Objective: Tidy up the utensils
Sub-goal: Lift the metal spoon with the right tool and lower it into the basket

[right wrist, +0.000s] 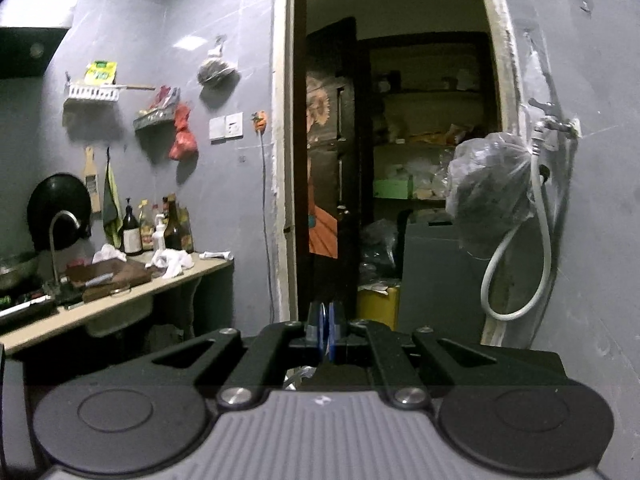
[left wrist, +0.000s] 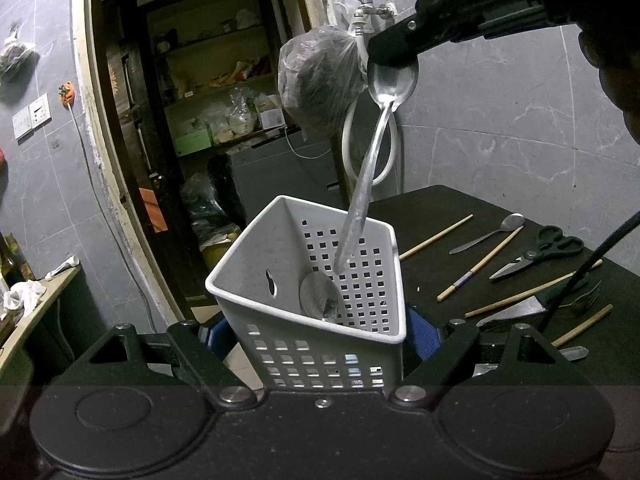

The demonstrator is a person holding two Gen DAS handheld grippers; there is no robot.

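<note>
Right claw (left wrist: pixel 390 54): we grip a spoon (left wrist: pixel 362 196) by its bowl, pads pinched tight, handle hanging down from the tips into the basket (left wrist: pixel 256 252) below.

Left claw (left wrist: pixel 320 344): we clamp the white basket between our blue pads. Contents: a second spoon (left wrist: pixel 319 298), bowl up.

Table (left wrist: pixel 432 208), right of the left claw: chopsticks (left wrist: pixel 480 262), scissors (left wrist: pixel 538 250), third spoon (left wrist: pixel 490 234), fork (left wrist: pixel 586 294), knife (left wrist: pixel 516 310).

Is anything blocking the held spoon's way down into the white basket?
Nothing visible blocks it. The right gripper pinches the spoon by its bowl, and the handle tip already hangs inside the open top of the white basket, which the left gripper clamps. Another spoon lies inside, leaning on the perforated wall, leaving room beside it.
</note>
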